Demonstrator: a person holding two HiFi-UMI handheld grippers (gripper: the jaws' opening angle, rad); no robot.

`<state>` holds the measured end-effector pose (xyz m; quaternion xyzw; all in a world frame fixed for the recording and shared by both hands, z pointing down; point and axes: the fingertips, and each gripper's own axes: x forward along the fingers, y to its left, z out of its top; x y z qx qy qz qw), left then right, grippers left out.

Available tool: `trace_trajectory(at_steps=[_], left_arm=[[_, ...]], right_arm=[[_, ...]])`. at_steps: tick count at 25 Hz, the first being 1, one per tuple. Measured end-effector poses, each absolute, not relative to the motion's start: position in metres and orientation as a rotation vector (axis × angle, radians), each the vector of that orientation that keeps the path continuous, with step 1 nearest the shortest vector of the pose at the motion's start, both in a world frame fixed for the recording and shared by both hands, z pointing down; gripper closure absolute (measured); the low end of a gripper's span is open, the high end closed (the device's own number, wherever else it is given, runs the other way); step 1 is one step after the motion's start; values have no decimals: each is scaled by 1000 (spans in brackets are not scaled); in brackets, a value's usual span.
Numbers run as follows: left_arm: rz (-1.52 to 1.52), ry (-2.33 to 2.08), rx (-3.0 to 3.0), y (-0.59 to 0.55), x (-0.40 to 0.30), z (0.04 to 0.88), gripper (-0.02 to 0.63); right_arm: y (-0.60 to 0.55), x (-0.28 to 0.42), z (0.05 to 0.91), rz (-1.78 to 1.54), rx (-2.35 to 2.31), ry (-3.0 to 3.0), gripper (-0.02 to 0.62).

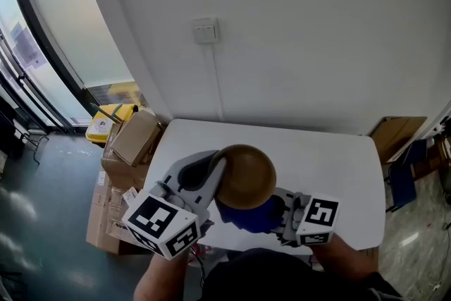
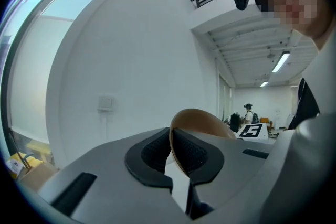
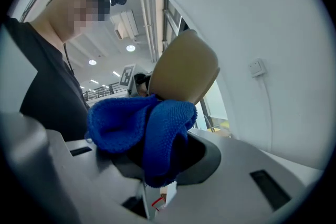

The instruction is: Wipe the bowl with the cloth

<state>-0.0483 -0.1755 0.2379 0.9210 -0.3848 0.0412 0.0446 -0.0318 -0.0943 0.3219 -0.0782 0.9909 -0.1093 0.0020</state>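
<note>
A tan-brown bowl (image 1: 245,175) is held up above the white table (image 1: 331,166), turned so its rounded underside faces up. My left gripper (image 1: 217,167) is shut on the bowl's rim (image 2: 171,149), with one dark pad on each side of the thin wall. My right gripper (image 1: 276,215) is shut on a bunched blue cloth (image 1: 248,215), and the blue cloth (image 3: 142,128) lies against the lower side of the bowl (image 3: 184,68). The bowl's inside is hidden from the head view.
Cardboard boxes (image 1: 130,141) and a yellow bin (image 1: 106,120) stand on the floor left of the table. A white wall with a switch plate (image 1: 206,30) rises behind it. More brown boxes (image 1: 398,134) sit at the right.
</note>
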Motion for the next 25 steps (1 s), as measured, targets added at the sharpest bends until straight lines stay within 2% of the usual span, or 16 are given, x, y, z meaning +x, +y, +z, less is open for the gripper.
trace_trajectory(at_steps=[4,10,21,25], left_arm=[[127,-1170,2834,-173,-49,238,583],[315,-1213,2855,-168,-73,250,583],[792,-640,3054,-106,-45,272,583],[842,-483,3114,-87,-24,270,580]], right_arm=[[-104,-29,312,-343,-319,3066,514],[-113,3,297,-269,-428,3034,514],[-114,5,256,47,-395,3104,515],[-118,-10,247,75,-352,3122,515]])
